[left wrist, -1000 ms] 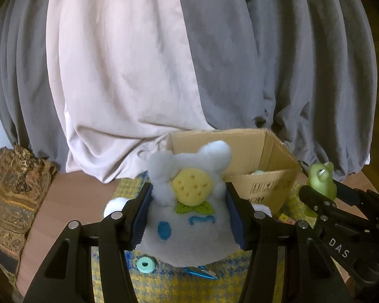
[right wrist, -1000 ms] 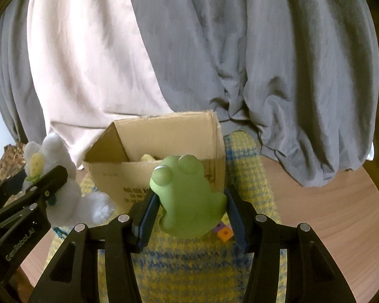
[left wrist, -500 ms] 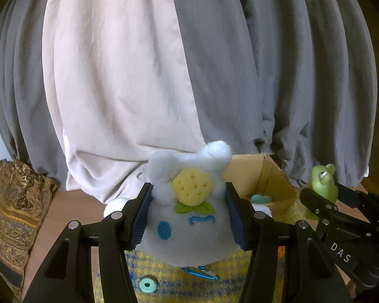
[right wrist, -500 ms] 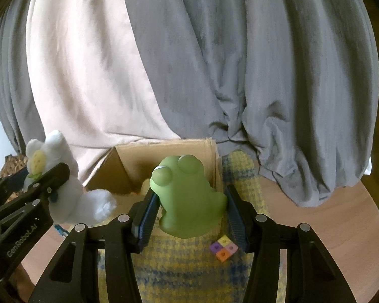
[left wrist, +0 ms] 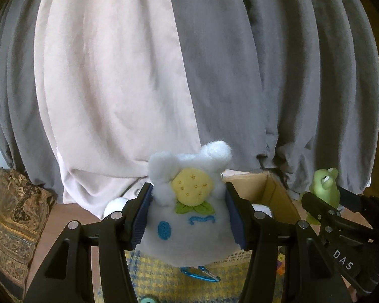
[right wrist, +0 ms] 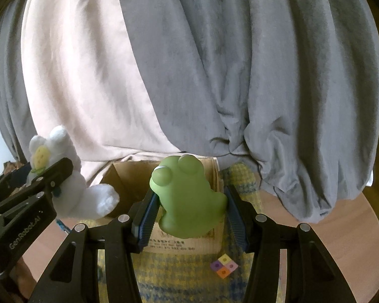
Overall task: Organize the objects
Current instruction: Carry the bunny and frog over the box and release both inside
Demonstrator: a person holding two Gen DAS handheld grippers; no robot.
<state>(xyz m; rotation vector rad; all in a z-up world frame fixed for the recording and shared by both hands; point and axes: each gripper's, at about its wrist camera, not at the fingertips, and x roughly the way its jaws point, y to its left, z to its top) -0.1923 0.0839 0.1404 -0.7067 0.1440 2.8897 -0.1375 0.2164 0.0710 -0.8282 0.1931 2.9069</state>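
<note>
My left gripper (left wrist: 188,214) is shut on a white plush toy (left wrist: 187,229) with a yellow face patch, green leaves and blue stitching; a blue carabiner (left wrist: 199,276) dangles under it. My right gripper (right wrist: 189,212) is shut on a green frog figure (right wrist: 189,202). Both toys hang in the air just in front of an open cardboard box (right wrist: 128,179), which also shows in the left wrist view as the box (left wrist: 267,192). The frog (left wrist: 324,188) appears at the right of the left wrist view, and the plush (right wrist: 63,176) at the left of the right wrist view.
A yellow and blue checked cloth (right wrist: 184,272) covers the wooden table (right wrist: 341,240) under the box. On it lie a small multicoloured cube block (right wrist: 224,269) and a teal ring (left wrist: 149,300). Grey and cream curtains (left wrist: 189,75) hang behind; a patterned cushion (left wrist: 10,222) sits at the left.
Both grippers have risen with their toys and moved closer to the box, which now sits lower in both views. The grips are unchanged.
</note>
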